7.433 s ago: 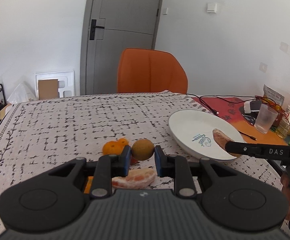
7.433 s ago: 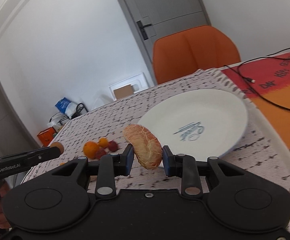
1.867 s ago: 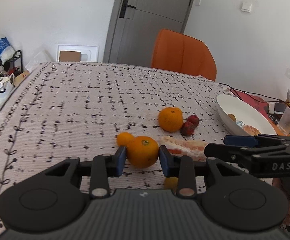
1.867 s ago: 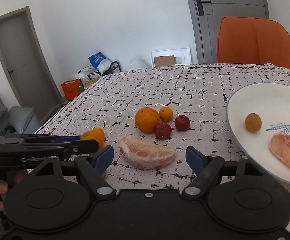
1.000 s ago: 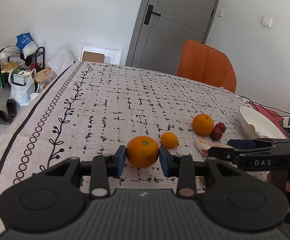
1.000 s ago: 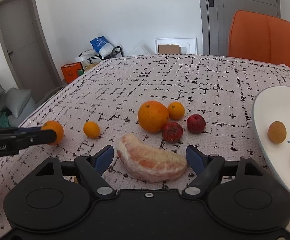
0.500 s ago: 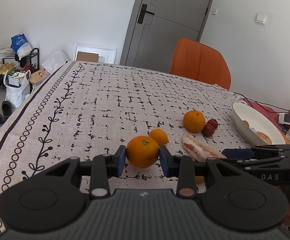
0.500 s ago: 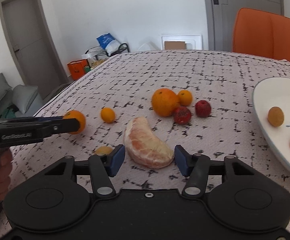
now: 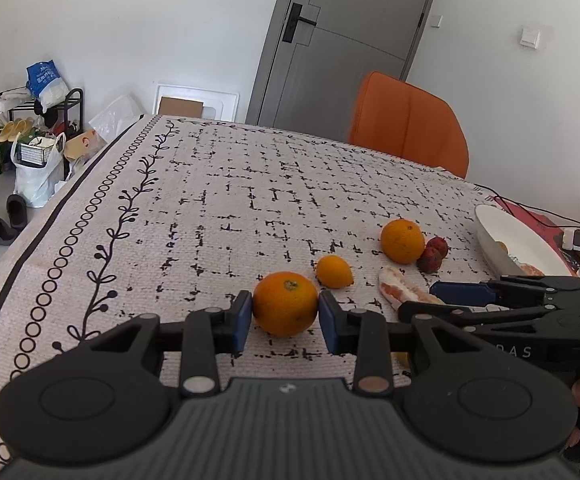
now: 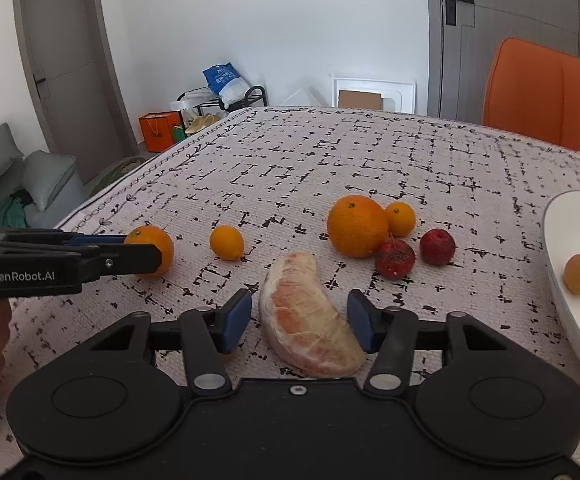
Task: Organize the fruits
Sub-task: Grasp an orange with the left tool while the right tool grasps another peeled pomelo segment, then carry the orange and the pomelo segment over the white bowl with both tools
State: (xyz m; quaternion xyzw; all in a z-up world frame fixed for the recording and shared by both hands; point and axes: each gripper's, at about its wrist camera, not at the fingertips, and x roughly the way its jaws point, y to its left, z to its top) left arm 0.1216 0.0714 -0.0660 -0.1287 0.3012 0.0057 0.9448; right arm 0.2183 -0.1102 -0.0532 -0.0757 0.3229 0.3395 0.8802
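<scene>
While I watch, left gripper [image 9: 285, 316]: clamped on an orange [image 9: 285, 303], "GenRobot.AI" on its side.
Right gripper [image 10: 298, 322]: closing around a pomelo segment [image 10: 306, 316], "DAS" legible.

orange [image 9: 285, 303] between left tongs [image 9: 285, 320] above patterned tablecloth [image 9: 209, 208]

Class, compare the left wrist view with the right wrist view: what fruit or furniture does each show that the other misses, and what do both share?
Only the left wrist view shows the red mat with black cables beyond the white plate.

Only the right wrist view shows the grey sofa, the second grey door and the fourth, small round orange behind the big orange.

Both show the peeled pomelo segment, the two red fruits and the orange chair.
</scene>
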